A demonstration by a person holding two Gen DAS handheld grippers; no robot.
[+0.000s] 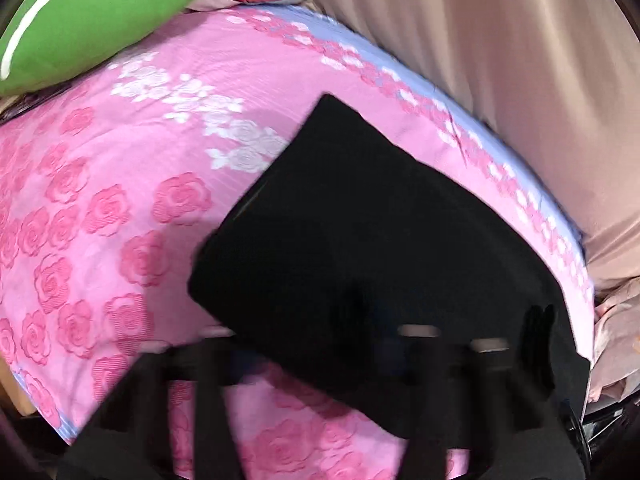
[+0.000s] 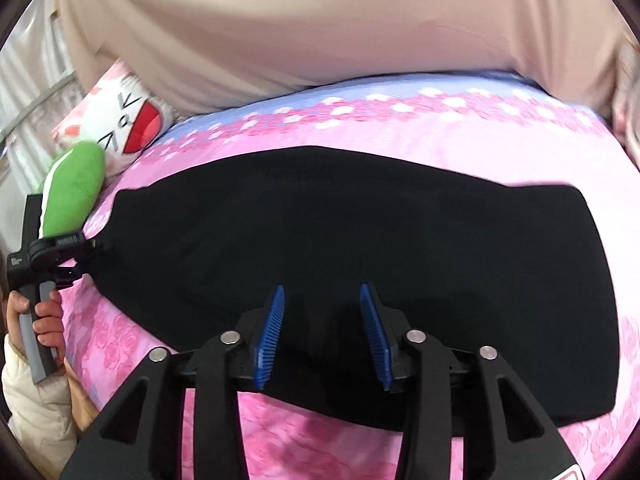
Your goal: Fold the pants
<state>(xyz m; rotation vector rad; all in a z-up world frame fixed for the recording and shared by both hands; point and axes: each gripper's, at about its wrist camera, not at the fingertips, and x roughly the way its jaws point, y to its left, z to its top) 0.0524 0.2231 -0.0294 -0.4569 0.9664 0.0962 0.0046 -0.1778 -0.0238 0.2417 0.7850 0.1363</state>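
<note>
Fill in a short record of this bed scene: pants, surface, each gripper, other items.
pants: black pants, spread flat on the sheet
surface: pink rose-print sheet
right gripper: right gripper open, blue pads apart over the pants' near edge, holding nothing
left gripper: left gripper at the pants' end near the plush, held by a hand; open or shut unclear
other items: green plush, white cartoon cushion, beige cloth behind the bed
</note>
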